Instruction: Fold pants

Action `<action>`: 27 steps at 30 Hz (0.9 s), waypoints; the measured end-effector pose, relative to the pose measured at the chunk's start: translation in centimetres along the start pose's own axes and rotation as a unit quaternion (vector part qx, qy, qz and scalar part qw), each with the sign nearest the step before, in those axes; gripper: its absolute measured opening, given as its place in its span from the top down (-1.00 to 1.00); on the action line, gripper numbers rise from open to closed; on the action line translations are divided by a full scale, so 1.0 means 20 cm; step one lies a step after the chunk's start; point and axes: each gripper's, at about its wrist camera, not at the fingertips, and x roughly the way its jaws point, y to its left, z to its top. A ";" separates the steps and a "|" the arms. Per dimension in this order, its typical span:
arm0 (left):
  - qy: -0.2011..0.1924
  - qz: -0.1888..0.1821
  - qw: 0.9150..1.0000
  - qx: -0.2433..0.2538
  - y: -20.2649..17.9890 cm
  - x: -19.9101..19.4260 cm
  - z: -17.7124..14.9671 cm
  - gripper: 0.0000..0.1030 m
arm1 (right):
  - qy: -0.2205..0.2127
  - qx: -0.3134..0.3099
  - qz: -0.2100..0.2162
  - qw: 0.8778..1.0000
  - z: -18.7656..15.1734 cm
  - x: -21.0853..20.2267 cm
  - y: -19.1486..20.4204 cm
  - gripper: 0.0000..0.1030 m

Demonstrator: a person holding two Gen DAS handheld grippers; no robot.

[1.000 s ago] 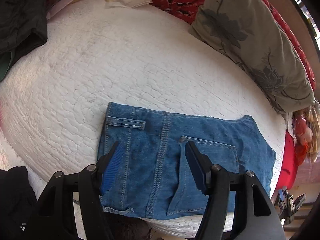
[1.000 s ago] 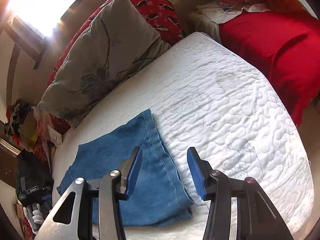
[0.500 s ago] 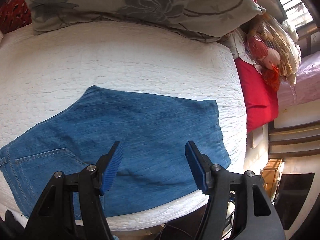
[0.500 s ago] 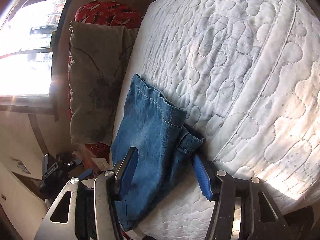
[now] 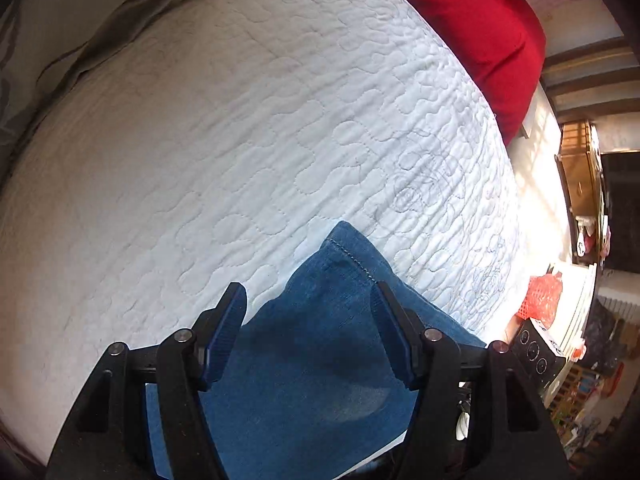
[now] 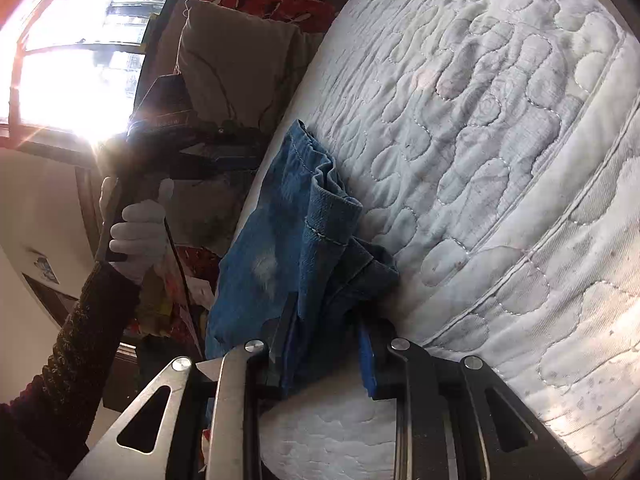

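Right wrist view: right hand-held gripper now closing on bunched pants hem, wide a moment ago.
Left hand-held gripper spread over denim; fold lift probably next.

Right claw closing, left claw parted, pointing down

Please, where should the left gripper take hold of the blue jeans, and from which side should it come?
Probably the stitched hem corner of the jeans. It rises off the white mattress between the left gripper's open fingers, so coming straight down from above should pinch it cleanly.
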 end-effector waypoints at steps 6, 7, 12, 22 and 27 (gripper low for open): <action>0.062 0.018 0.994 0.092 -0.09 0.18 0.09 -0.23 | 0.000 0.003 0.016 1.000 -0.04 -0.02 -0.04 0.53; 0.066 0.025 0.992 0.104 -0.10 0.20 0.09 -0.23 | 0.001 0.003 0.016 1.000 -0.03 -0.02 -0.04 0.53; 0.074 0.030 0.983 0.166 -0.21 0.22 0.00 -0.35 | -0.012 0.003 -0.001 1.000 0.00 -0.04 0.00 0.52; 0.024 0.036 0.986 0.160 -0.34 0.21 -0.24 -0.13 | -0.025 0.009 -0.032 0.999 0.05 0.00 0.00 0.76; -0.018 0.025 0.993 0.111 -0.15 0.08 -0.32 0.45 | -0.025 0.001 -0.030 0.999 0.05 -0.01 0.02 0.80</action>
